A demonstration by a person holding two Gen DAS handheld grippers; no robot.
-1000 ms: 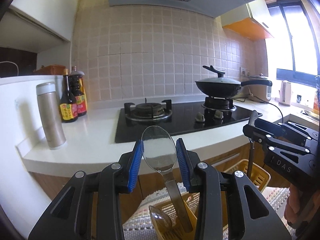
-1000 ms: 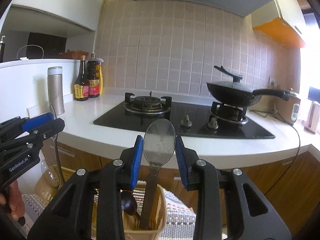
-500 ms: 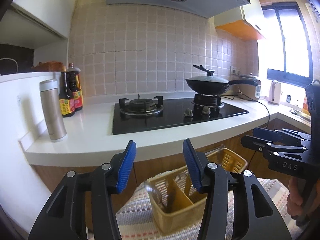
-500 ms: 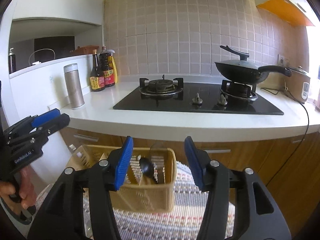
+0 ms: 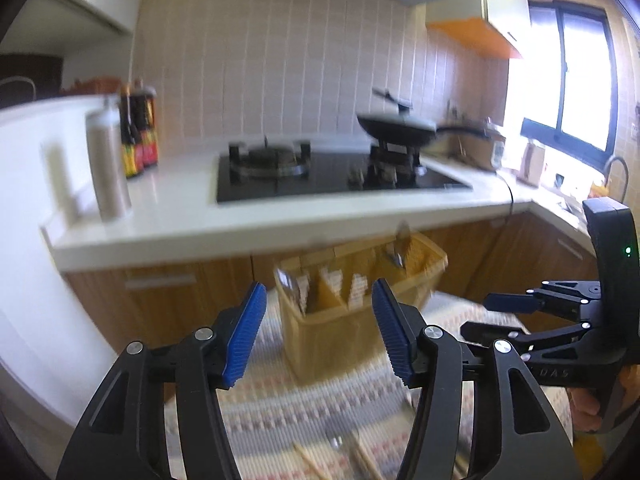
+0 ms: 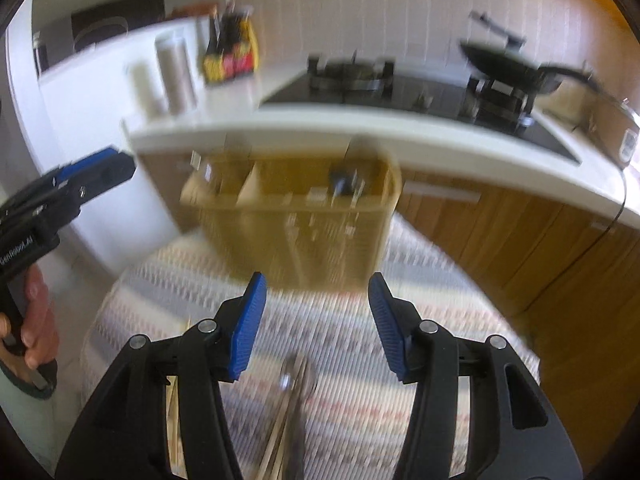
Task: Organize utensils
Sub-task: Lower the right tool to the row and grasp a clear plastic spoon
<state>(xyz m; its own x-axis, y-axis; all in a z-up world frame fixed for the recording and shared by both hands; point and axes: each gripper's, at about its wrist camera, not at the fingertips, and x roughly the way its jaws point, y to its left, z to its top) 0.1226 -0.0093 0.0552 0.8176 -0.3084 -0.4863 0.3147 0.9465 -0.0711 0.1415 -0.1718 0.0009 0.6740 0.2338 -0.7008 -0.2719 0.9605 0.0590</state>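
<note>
A yellow divided utensil basket (image 5: 352,304) stands on a woven striped mat (image 5: 320,408) and holds utensils in its compartments; it also shows in the right wrist view (image 6: 296,216). My left gripper (image 5: 318,334) is open and empty, a little before the basket. My right gripper (image 6: 316,328) is open and empty above the mat. A metal spoon (image 6: 292,376) and chopsticks (image 6: 176,416) lie on the mat under it. Chopsticks (image 5: 312,460) also show low in the left wrist view. Both views are motion-blurred.
A white counter (image 5: 240,216) with a black gas hob (image 5: 320,176), a wok (image 5: 396,128), a steel flask (image 5: 108,160) and sauce bottles (image 5: 138,136) runs behind the basket. Wooden cabinet fronts (image 6: 520,248) stand under it.
Both grippers let go of their spoons, which now stand in the basket. Both grippers opened, pulled back and tilted down toward the mat.
</note>
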